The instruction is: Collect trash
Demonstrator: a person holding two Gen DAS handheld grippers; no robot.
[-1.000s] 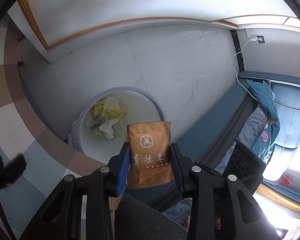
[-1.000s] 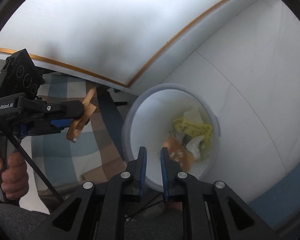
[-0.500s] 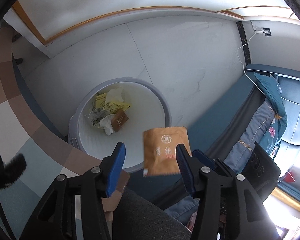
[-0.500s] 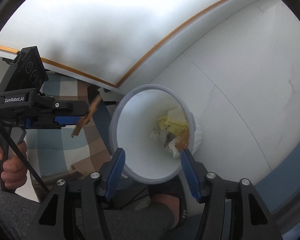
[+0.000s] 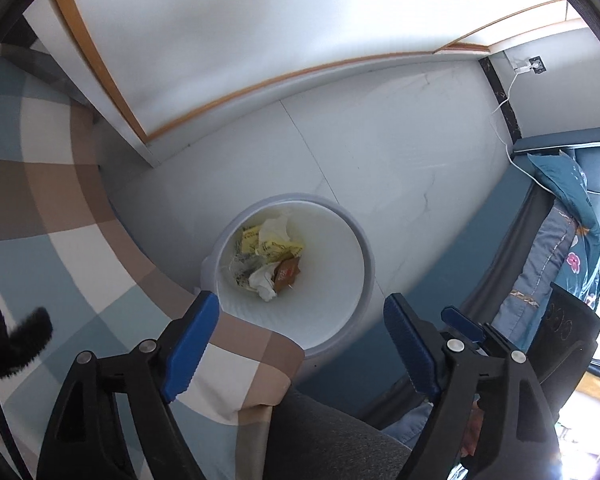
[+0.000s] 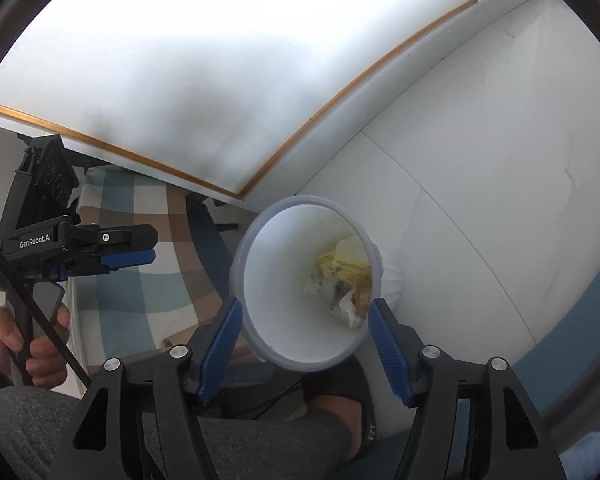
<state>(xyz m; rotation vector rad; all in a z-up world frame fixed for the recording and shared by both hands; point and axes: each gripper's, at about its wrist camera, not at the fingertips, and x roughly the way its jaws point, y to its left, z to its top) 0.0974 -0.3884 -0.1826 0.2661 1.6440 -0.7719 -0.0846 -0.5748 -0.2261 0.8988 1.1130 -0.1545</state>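
Observation:
A round white trash bin stands on the pale floor; it also shows in the right wrist view. Inside lie yellow wrappers, crumpled white tissue and a small brown packet. My left gripper is open and empty, above the bin's near rim. It also shows from the side in the right wrist view. My right gripper is open and empty, its blue fingers either side of the bin's near rim in view.
A checked brown, blue and white cloth hangs at the left, next to the bin. A white wall with a wooden trim runs behind. A blue sofa with cushions is at the right. The person's grey-clad leg is below.
My left gripper opened and let go of the orange-brown packet, which fell out of sight. My right gripper opened wide. Both views have pulled back from the bin.

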